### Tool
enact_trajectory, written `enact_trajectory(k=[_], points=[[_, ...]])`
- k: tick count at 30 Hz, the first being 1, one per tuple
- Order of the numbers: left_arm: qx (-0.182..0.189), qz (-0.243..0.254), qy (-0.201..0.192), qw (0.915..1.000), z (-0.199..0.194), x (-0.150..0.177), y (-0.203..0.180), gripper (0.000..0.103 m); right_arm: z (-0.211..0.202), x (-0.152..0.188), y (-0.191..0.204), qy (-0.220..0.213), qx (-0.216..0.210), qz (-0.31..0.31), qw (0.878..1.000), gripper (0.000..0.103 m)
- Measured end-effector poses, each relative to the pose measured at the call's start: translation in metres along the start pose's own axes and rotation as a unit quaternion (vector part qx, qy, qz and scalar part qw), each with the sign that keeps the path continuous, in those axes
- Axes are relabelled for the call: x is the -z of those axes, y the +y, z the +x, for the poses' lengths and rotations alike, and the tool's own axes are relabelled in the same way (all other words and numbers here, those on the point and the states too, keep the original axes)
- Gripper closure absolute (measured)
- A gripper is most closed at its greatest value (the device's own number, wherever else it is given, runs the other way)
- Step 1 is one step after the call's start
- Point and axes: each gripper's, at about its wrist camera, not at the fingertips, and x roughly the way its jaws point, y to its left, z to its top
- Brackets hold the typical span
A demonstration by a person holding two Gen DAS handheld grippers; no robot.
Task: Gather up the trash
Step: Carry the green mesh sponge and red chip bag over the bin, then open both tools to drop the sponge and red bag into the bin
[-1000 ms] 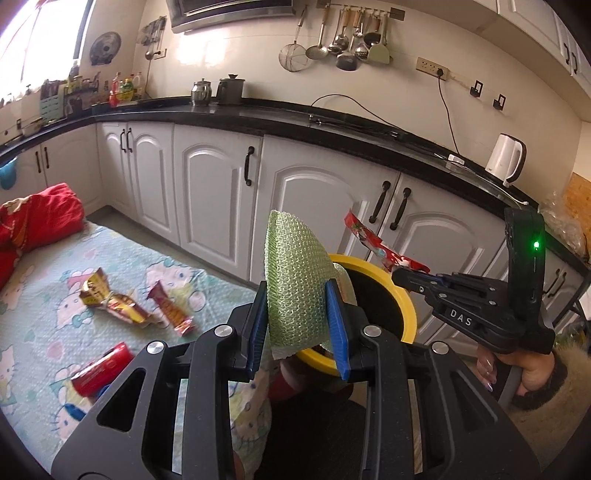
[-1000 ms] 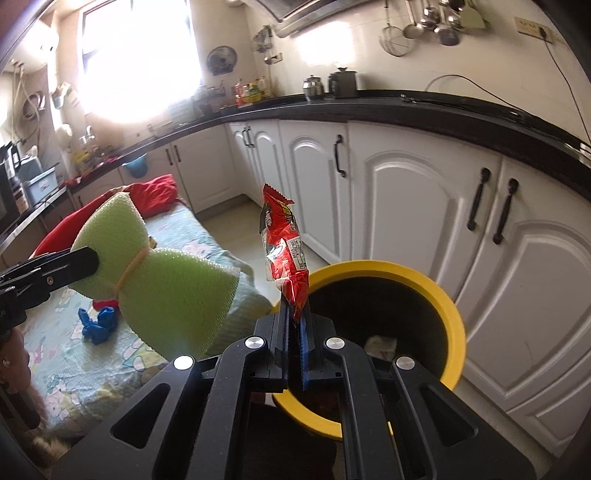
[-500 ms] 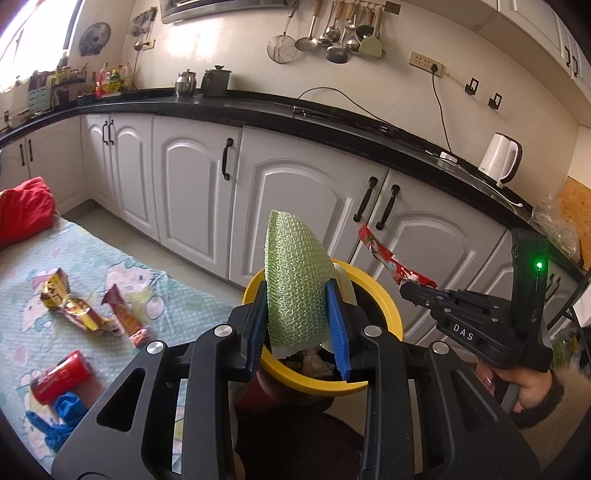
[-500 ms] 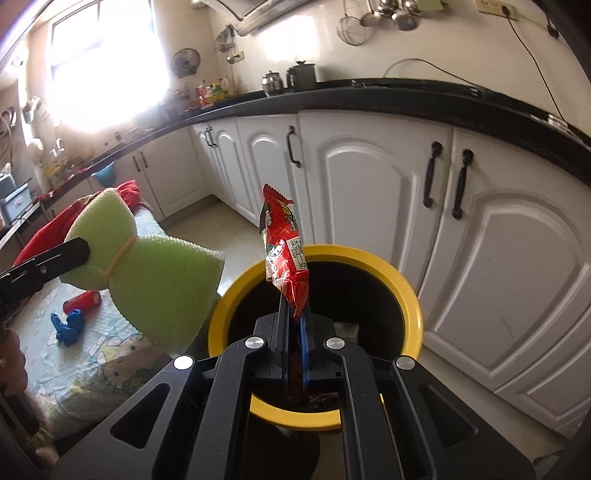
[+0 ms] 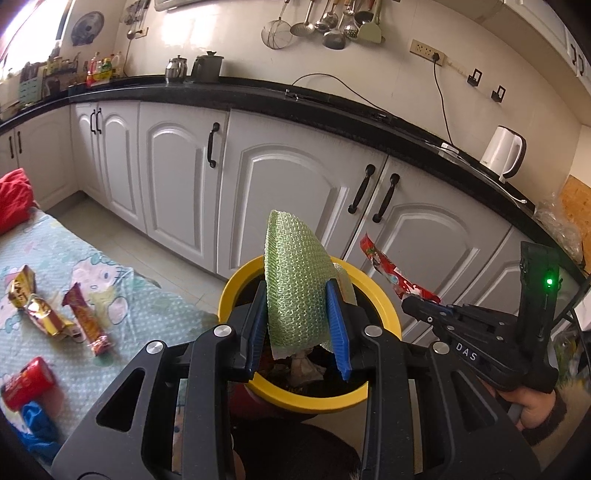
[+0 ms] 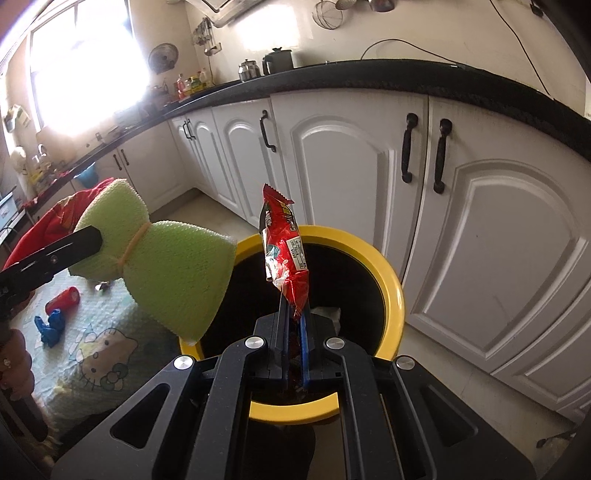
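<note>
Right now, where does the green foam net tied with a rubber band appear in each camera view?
Left wrist view: green foam net stands at centre, clamped by the left gripper.
Right wrist view: it sits left of centre, beside the red snack wrapper.
Shared landmark: the yellow-rimmed bin behind it.

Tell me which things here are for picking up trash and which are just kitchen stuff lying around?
For the job:
- green foam net, held in the left hand-held gripper
- red snack wrapper, held in the right hand-held gripper
- yellow-rimmed bin
- wrappers, red can and blue scrap on the cloth

Just lying about:
- white kettle
- hanging ladles
- red fabric
</note>
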Motion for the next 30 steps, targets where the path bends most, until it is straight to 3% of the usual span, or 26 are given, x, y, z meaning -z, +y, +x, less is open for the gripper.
enact_trajectory(k=[30], points=[[-0.022, -0.016, 0.060, 0.9979, 0.071, 0.021, 0.013, 0.078, 0.042, 0.021, -0.007, 0.059, 0.013, 0.016, 0.998, 0.098]])
